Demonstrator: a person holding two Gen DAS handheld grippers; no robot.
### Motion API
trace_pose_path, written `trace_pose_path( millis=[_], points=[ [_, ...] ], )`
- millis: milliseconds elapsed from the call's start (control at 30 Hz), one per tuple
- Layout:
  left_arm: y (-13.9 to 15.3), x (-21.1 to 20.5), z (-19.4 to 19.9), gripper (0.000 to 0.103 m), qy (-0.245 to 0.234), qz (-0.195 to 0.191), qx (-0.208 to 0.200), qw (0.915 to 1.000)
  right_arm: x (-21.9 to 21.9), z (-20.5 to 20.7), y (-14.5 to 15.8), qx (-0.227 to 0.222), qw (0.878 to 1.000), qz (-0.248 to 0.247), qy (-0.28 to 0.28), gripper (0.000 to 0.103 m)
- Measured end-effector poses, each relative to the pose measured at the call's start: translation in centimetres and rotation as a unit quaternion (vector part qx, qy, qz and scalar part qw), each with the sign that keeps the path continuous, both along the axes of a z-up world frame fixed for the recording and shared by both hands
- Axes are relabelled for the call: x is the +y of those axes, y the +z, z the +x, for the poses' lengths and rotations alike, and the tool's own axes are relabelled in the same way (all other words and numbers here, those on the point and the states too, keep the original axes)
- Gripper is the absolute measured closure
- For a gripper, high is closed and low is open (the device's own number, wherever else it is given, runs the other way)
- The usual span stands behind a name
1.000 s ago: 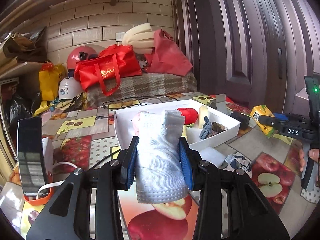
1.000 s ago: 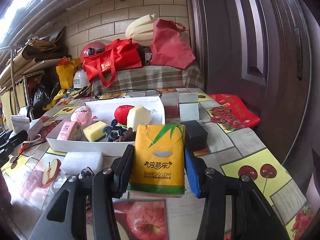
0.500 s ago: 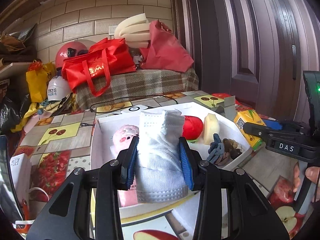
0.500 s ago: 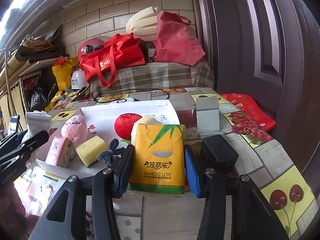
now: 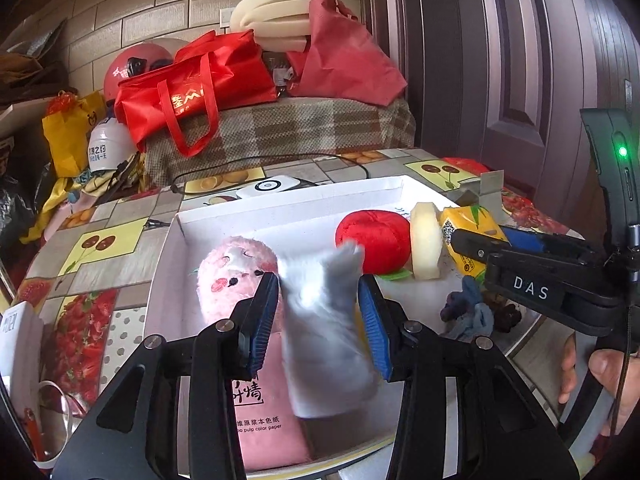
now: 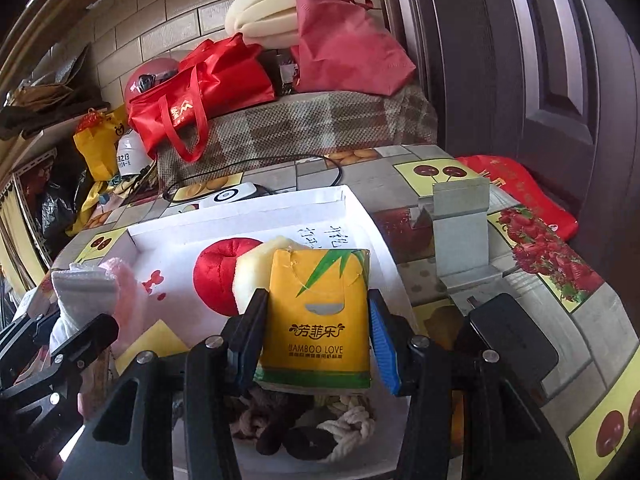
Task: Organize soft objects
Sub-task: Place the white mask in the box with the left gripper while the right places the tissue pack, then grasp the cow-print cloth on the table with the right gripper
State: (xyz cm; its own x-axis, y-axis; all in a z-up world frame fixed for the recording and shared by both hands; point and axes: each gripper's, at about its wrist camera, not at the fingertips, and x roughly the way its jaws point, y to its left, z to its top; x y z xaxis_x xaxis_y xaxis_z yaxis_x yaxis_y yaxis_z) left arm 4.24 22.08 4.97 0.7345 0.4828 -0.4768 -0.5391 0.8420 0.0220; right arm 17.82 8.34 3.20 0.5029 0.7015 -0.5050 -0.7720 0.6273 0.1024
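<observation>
A white tray holds a pink plush, a pink tissue pack, a red plush apple, a cream sponge and knotted fabric pieces. My left gripper is over the tray with its jaws parted; the blurred grey-white sock sits loose between them. My right gripper is shut on a yellow tissue pack over the tray's right part. The left gripper and sock show at the left of the right wrist view.
A fruit-print tablecloth covers the table. A grey metal bracket and a black box stand right of the tray. A white device with a cable lies behind it. Red bags sit on a checked bench at the back.
Both grippers have moved forward over the tray. The left jaws have widened and the sock has slipped loose and blurred. The right gripper still holds the yellow pack.
</observation>
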Motion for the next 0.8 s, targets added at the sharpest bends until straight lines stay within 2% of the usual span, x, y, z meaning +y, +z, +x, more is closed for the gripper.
trace_pose_path(
  millis=[33,100,133,167,233,333,500,600,667,800],
  points=[
    [0.0,0.1,0.0,0.055,0.004,0.000,-0.002,1.0000,0.0,0.0,0.0,-0.001,1.000,-0.001,0.001,0.052],
    [0.1,0.1,-0.1,0.039,0.012,0.003,-0.006,0.9999,0.0,0.1,0.0,0.001,1.000,0.001,0.004,0.052],
    [0.2,0.1,-0.2,0.020,0.015,0.005,-0.009,0.9998,-0.1,0.3,0.0,0.004,1.000,0.003,0.007,0.049],
    [0.3,0.0,-0.4,0.001,0.016,0.009,-0.013,0.9997,0.0,0.4,0.1,0.004,1.000,0.004,0.007,0.036],
    [0.5,-0.4,-0.8,0.000,0.017,0.022,-0.025,0.9993,-0.2,0.3,0.2,0.001,1.000,0.006,0.006,0.011],
    [0.8,-1.1,-1.3,0.000,0.020,0.044,-0.034,0.9983,-0.2,-0.3,0.5,-0.019,1.000,0.010,0.007,0.000],
    [1.0,-0.8,-1.9,0.000,0.026,0.042,-0.048,0.9976,-0.3,-1.1,0.9,-0.046,0.999,0.015,0.005,0.000],
    [1.2,-0.5,-3.1,0.000,0.023,0.033,-0.074,0.9965,-0.8,-1.1,1.1,-0.050,0.998,0.028,-0.002,0.000],
    [1.1,-0.6,-3.9,0.000,0.005,0.018,-0.079,0.9967,-1.4,-1.0,0.9,-0.042,0.999,0.026,-0.006,0.000],
    [1.1,-1.8,-6.6,0.000,-0.067,-0.004,-0.084,0.9942,-3.7,-0.9,0.6,-0.020,0.999,0.028,-0.006,0.000]
  ],
)
